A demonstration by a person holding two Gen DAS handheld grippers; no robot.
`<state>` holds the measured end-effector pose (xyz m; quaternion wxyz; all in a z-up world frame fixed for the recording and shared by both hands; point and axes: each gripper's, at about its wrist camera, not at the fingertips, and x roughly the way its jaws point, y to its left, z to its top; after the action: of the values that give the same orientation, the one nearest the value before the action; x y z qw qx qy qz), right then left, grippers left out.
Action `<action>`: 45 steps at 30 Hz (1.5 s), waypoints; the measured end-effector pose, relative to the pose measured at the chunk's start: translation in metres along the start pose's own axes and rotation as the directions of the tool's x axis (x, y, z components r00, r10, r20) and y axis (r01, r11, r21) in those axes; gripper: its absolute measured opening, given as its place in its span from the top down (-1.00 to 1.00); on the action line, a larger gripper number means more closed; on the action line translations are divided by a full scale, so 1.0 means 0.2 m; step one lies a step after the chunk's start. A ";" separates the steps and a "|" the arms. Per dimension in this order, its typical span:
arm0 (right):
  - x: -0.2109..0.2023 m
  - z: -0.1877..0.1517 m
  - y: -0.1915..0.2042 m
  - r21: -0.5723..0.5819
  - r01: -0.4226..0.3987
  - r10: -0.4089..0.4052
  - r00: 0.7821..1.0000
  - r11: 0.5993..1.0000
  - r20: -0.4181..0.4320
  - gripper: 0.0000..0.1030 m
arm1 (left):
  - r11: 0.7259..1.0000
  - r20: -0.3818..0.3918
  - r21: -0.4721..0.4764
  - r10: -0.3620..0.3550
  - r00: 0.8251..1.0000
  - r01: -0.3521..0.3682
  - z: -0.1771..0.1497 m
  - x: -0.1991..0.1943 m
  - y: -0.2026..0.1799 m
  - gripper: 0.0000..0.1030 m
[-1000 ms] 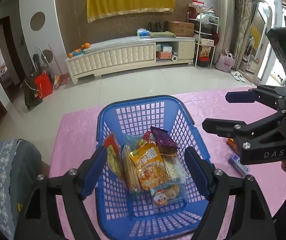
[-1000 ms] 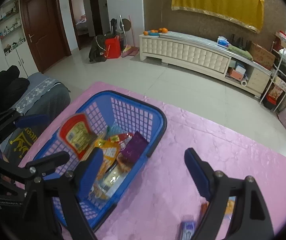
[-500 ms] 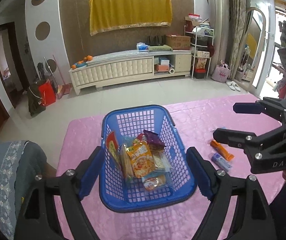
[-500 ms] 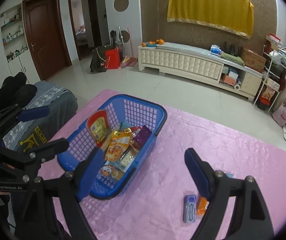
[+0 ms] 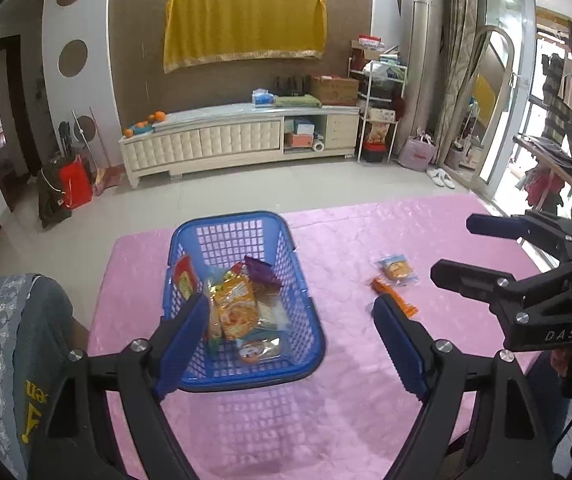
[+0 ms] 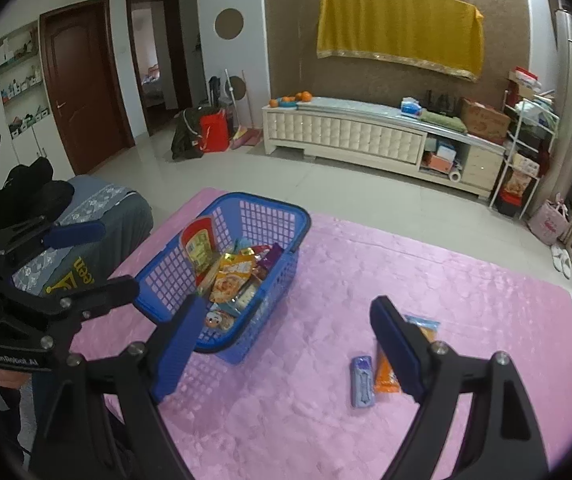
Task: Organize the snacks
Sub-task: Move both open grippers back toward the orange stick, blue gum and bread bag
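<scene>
Presently, items as they lie:

- Worktop [image 5: 366, 420]: covered in a pink patterned cloth; carries everything listed below.
- Blue basket [image 5: 306, 300]: perforated plastic, standing on the left part of the worktop. Holds several snack packets, among them an orange-yellow packet [image 5: 235, 308] lying on top, a purple packet [image 5: 262, 272] behind it, and a red-and-yellow packet [image 6: 200, 244] upright against the left wall.
- Loose snacks, well apart from the basket on its right: an orange bar [image 6: 384, 372], a small blue-grey packet [image 6: 362, 380] just beside it, and a clear-wrapped cake [image 5: 396, 269] with blue edging a little farther back.
- Left gripper [image 5: 288, 344]: jaws wide, nothing between them, held above the near end of the basket.
- Right gripper [image 6: 282, 352]: jaws wide, empty, held above the worktop between the basket and the loose snacks; its right finger hides part of the orange bar in the right wrist view.
- Step in hand, as judged: most snacks are binned, three remain out; both grippers are raised, between picks.
- Next move, as judged: lower the right gripper over one loose item, probably the orange bar or the blue-grey packet, straddle its narrow width, close lightly since the wrappers are thin, then carry it to the basket.
</scene>
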<state>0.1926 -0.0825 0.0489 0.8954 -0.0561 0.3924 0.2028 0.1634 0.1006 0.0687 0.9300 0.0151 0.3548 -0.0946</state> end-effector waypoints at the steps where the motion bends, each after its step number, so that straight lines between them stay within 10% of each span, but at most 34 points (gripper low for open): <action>1: -0.02 -0.01 -0.01 0.006 0.004 -0.004 1.000 1.000 0.003 -0.70 | 1.000 0.004 0.001 -0.005 1.000 0.005 0.00 -0.01 -0.03 -0.60; 22: -0.25 -0.26 -0.43 0.137 0.084 -0.083 0.996 0.987 -0.014 -0.70 | 0.995 -0.047 0.075 -0.060 0.997 0.063 0.03 0.17 -0.55 -0.60; 45: 0.23 -0.29 -0.92 0.278 0.052 0.004 0.981 0.959 -0.196 -0.70 | 1.000 -0.264 0.022 0.003 0.965 0.003 0.13 0.84 -0.61 -0.60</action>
<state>0.2556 -0.2507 -0.0343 0.8540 0.0478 0.5021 0.1273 0.2812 -0.0500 -0.0185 0.8742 0.0377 0.4745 -0.0956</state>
